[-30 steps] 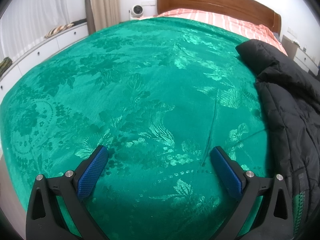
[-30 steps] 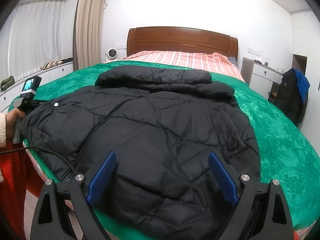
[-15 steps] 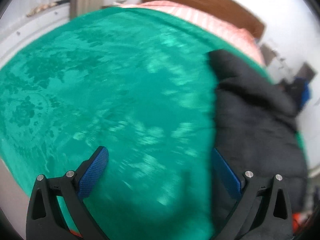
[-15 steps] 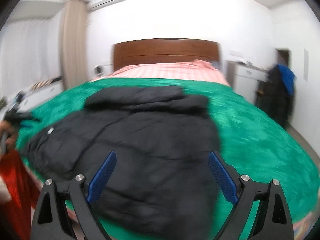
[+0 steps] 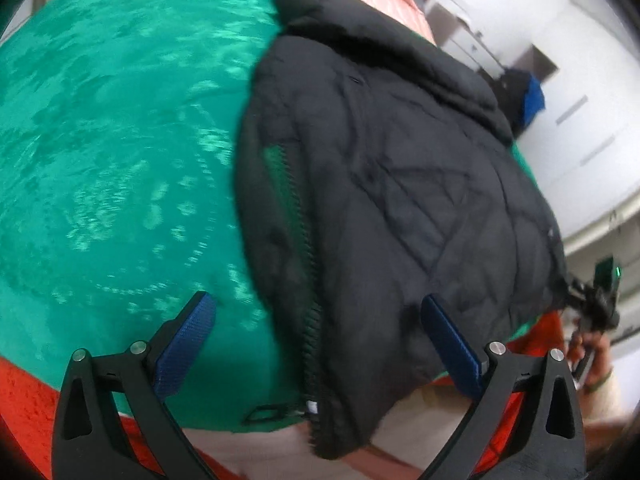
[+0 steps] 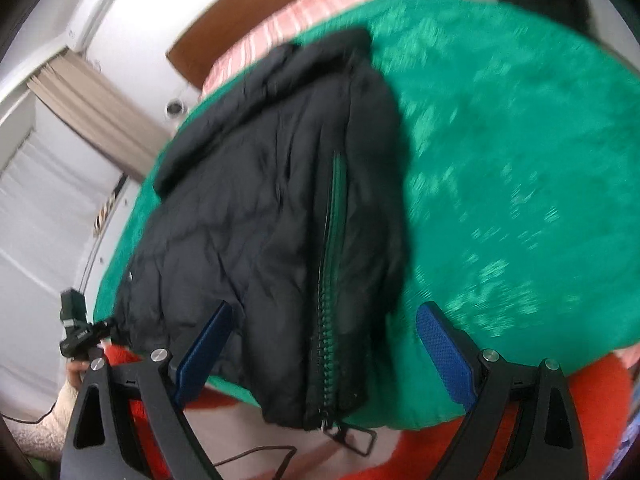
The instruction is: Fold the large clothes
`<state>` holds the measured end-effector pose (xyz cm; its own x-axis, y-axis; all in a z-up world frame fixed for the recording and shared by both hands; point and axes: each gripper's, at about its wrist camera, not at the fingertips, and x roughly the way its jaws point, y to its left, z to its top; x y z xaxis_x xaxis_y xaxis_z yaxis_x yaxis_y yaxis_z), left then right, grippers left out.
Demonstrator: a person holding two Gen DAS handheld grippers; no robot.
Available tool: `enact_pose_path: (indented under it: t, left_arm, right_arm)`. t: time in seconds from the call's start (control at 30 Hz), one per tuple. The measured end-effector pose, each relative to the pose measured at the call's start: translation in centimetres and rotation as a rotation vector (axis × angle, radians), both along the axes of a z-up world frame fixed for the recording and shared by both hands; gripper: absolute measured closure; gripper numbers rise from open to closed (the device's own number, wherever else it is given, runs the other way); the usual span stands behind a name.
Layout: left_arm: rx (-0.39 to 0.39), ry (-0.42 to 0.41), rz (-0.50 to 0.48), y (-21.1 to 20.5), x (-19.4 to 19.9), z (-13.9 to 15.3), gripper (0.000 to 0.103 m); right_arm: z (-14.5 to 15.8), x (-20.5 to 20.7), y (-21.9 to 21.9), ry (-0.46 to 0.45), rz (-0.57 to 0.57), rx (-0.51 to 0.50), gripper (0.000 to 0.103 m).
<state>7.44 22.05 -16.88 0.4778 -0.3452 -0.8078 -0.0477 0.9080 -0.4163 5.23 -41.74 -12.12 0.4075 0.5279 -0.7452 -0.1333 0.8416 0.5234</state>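
The black puffer jacket [image 5: 400, 184] lies flat on the green bedspread [image 5: 120, 140], its hem at the bed's near edge, zipper [image 6: 330, 280] partly undone. The left gripper [image 5: 320, 344] hovers above the hem, jaws closing on nothing. The right gripper [image 6: 324, 344] hovers above the hem too, jaws wide and empty.

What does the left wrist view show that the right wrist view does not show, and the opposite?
Only the left wrist view shows the white cabinets past the bed and the left hand-held gripper, its jaws closing on nothing yet.

Only the right wrist view shows the beige curtain, the wooden headboard and the right hand-held gripper, open and empty.

Both show the black puffer jacket lying flat on the green bedspread, its zipper and metal pull ring at the near edge, and the striped pink bedding.
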Motion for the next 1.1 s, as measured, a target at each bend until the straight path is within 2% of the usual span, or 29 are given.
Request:
enact_pose_path:
  t: [0.03, 0.07, 0.1, 0.13, 0.17, 0.23, 0.3, 0.4, 0.5, 0.6, 0.67, 0.77, 0.87, 0.93, 0.97, 1.03, 1.07, 1.1]
  left_arm:
    - [0.002, 0.007, -0.027, -0.5, 0.0, 0.1, 0.029]
    - [0.01, 0.024, -0.056, -1.0, 0.1, 0.2, 0.043]
    - [0.041, 0.048, -0.072, -1.5, 0.0, 0.2, 0.061]
    - [0.058, 0.055, -0.078, -1.6, -0.3, 0.3, 0.073]
    - [0.049, 0.057, -0.079, -1.6, -0.5, 0.4, 0.077]
    - [0.012, 0.064, -0.07, -1.4, -0.9, 0.6, 0.084]
    - [-0.018, 0.067, -0.075, -1.3, -1.8, 1.3, 0.086]
    - [-0.022, 0.105, -0.12, -1.6, -3.8, 1.7, 0.086]
    - [-0.046, 0.182, -0.176, -2.2, -7.1, 1.5, 0.086]
    - [-0.098, 0.206, -0.194, -2.2, -9.4, 3.2, 0.088]
    - [-0.167, 0.143, -0.179, -1.2, -9.7, 6.9, 0.088]
    - [-0.203, -0.012, -0.173, 0.3, -7.6, 12.8, 0.088]
    - [-0.164, -0.204, -0.174, 1.2, -1.9, 19.3, 0.086]
    - [-0.133, -0.264, -0.11, 2.5, 3.0, 21.7, 0.077]
    - [-0.137, -0.279, -0.084, 3.0, 5.8, 22.8, 0.076]
    - [-0.124, -0.27, -0.026, 3.7, 12.6, 24.3, 0.074]
    - [-0.118, -0.244, -0.007, 4.0, 15.3, 24.6, 0.074]
    - [-0.103, -0.222, 0.012, 4.2, 17.2, 24.5, 0.073]
  right_arm:
    - [-0.5, 0.2, 0.4, 0.029, 0.015, 0.005, 0.014]
    - [-0.6, 0.4, 0.7, 0.053, 0.032, 0.016, 0.028]
    - [-0.7, 0.4, 0.8, 0.065, 0.048, 0.015, 0.051]
    - [-0.5, 0.3, 1.1, 0.066, 0.059, -0.015, 0.061]
    - [-0.1, 0.1, 1.3, 0.056, 0.066, -0.055, 0.068]
    - [0.9, 0.0, 1.2, 0.056, 0.078, -0.037, 0.075]
    - [2.4, -0.5, 1.1, 0.049, 0.101, -0.031, 0.078]
    - [4.0, -1.7, 1.3, 0.067, 0.171, -0.066, 0.078]
    - [3.5, -4.2, 0.7, 0.165, 0.214, -0.061, 0.079]
    - [4.3, -6.1, -0.6, 0.233, 0.204, 0.044, 0.08]
    - [6.8, -5.8, -1.7, 0.2, 0.179, 0.164, 0.081]
    - [11.7, -2.4, -2.9, 0.074, 0.163, 0.294, 0.081]
    - [16.2, 3.7, -2.6, -0.08, 0.162, 0.317, 0.081]
    - [18.4, 9.7, -1.5, -0.179, 0.138, 0.297, 0.081]
    - [18.6, 11.9, -1.7, -0.196, 0.119, 0.304, 0.079]
    - [18.2, 17.4, -1.4, -0.196, 0.053, 0.357, 0.069]
    - [17.5, 20.5, -1.2, -0.179, 0.009, 0.376, 0.051]
    - [16.9, 21.8, -1.2, -0.172, -0.031, 0.371, 0.024]
